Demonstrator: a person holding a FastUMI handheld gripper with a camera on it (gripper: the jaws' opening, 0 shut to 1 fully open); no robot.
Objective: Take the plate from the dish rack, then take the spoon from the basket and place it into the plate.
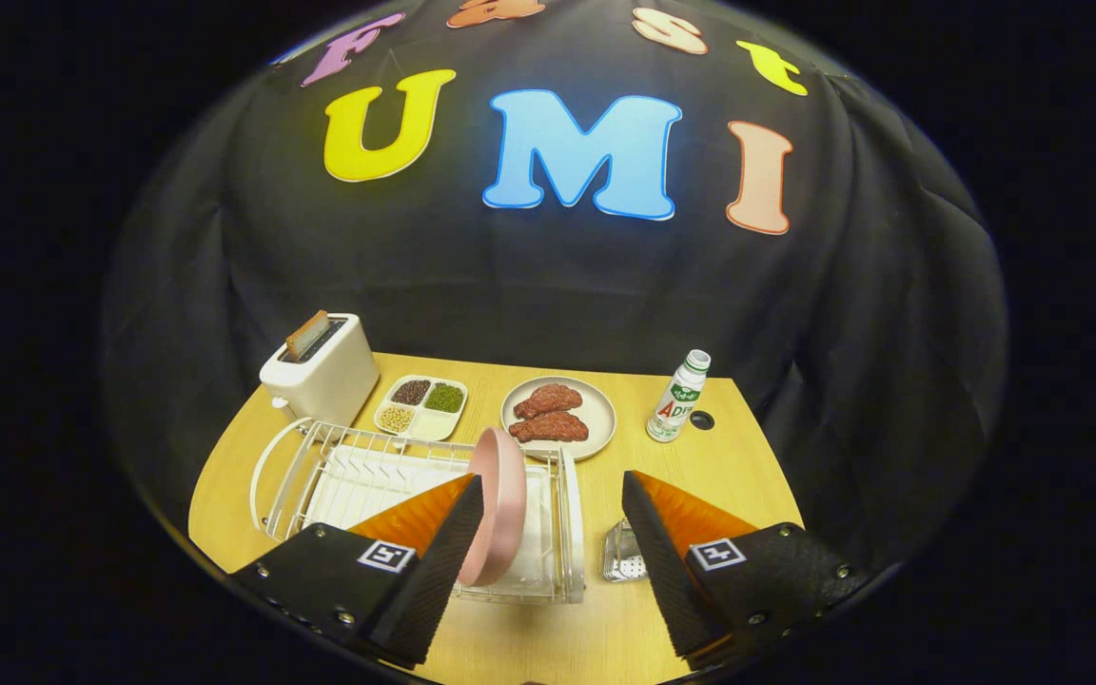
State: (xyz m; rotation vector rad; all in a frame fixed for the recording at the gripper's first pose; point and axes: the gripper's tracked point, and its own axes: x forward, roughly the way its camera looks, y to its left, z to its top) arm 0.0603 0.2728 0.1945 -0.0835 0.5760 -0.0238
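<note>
A label with green and red print is borne by the small white bottle (678,398) near the plate of meat (558,417), but its characters are too small to be made out. A square black-and-white marker is carried on each finger of the gripper (553,533), which stands open.

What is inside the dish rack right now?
The dish rack holds a pink plate standing on edge, just ahead of the open gripper. The left finger covers the plate's lower edge and part of the rack.

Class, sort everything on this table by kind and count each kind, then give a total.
Gripper open, fingers either side of the pink plate.
Plates: 2, pink plate, meat plate
Divided tray: 1
Toaster: 1
Dish rack: 1
Bottle: 1
Basket: 1
Total: 7
</note>
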